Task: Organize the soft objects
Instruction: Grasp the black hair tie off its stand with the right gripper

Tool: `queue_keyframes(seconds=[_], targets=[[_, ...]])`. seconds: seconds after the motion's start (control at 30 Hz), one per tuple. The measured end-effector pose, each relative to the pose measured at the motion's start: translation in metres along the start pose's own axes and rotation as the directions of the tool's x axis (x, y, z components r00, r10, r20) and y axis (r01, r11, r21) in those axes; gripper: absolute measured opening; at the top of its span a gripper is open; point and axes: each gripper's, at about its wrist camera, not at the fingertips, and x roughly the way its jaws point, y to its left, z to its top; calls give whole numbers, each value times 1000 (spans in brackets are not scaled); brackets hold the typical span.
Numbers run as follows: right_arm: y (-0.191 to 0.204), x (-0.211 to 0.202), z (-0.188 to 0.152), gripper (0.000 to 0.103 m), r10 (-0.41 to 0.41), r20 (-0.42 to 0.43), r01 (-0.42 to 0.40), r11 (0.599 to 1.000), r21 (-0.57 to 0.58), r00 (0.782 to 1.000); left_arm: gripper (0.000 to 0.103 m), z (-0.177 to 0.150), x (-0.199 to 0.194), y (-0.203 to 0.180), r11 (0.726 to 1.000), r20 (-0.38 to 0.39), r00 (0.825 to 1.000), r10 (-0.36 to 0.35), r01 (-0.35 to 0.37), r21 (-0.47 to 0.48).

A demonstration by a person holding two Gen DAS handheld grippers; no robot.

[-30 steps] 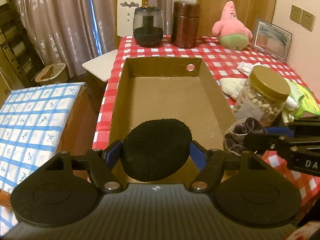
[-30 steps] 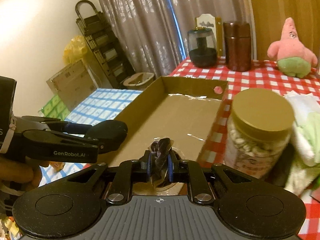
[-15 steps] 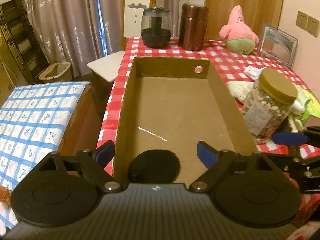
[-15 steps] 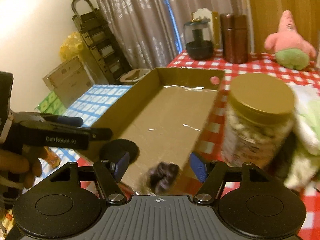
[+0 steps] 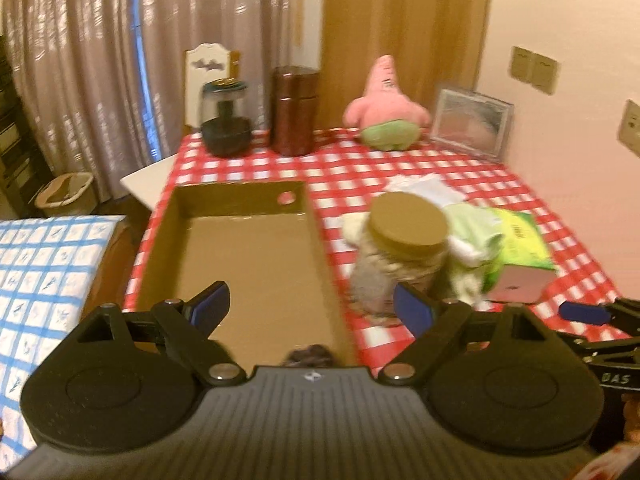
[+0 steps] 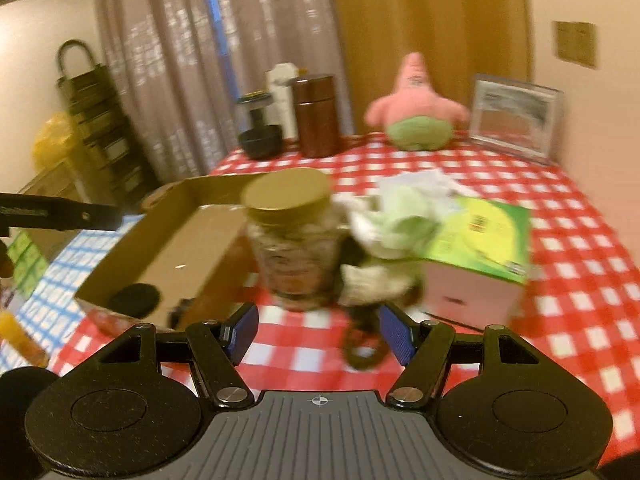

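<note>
Cardboard box (image 6: pixel 168 248) holding black pad (image 6: pixel 135 299) (dark scrunchie (image 5: pixel 308 355) too), both grippers spread, empty-jawed.

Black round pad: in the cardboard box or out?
In. The right wrist view shows the black round pad lying flat on the cardboard box floor, at its near end, clear of both tongs.

My table (image 6: pixel 500 184), under its red-checked cloth, carries a cardboard tray (image 5: pixel 320 240) along its left edge. Beside the tray stands a gold-lidded jar (image 6: pixel 288 236), then a rumpled cloth heap (image 6: pixel 392 220) and a green-topped box (image 6: pixel 480 256). At the far edge sit a pink plush (image 5: pixel 384 108), brown canister (image 5: pixel 294 112), dark jar (image 5: pixel 226 120) and picture frame (image 5: pixel 472 124).
</note>
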Motion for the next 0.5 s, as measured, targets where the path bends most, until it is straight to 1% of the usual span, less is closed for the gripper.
queue_keyframes(seconds=[0.17,0.3,0.5], targets=[[-23,-21,-9,67,-35,3,34,999,39,999,87,-5,4,-41,999,-10,999,-47,47,13],[-30,-27,-14,67,-48,2,48,998,33,999,87,-15,13,-67,998,-31,998,-61,62,16],[-39,-15,-17,67,-55,-14,56,998,32,998,87,-27,33,-86,998,-44,997,-69,69,1]])
